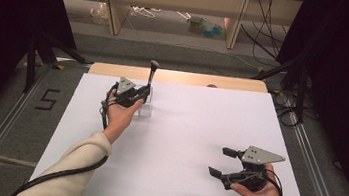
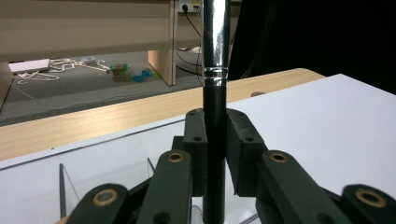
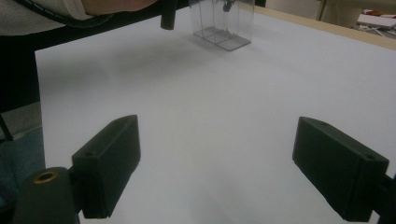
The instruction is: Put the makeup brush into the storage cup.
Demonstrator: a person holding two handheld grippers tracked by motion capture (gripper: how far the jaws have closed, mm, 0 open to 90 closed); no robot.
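Observation:
A brush (image 1: pixel 152 75) with a black handle and a shiny metal ferrule stands upright in my left gripper (image 1: pixel 145 93), which is shut on the handle. In the left gripper view both jaws press on the brush handle (image 2: pixel 215 116). A small clear box (image 1: pixel 144 110) stands on the white table (image 1: pixel 182 144) just below that hand. The right gripper view shows the handle's lower end (image 3: pixel 168 18) hanging in the air to the left of the clear box (image 3: pixel 224 25). My right gripper (image 1: pixel 217 161) stands open at the near right, nothing between its jaws (image 3: pixel 217 163).
A bare wooden strip (image 1: pixel 180 77) runs along the table's far edge. Beyond it lie wooden shelving legs, cables and small clutter on the floor (image 1: pixel 201 26). Metal rails (image 1: pixel 3 122) flank the table, with dark curtains at both sides.

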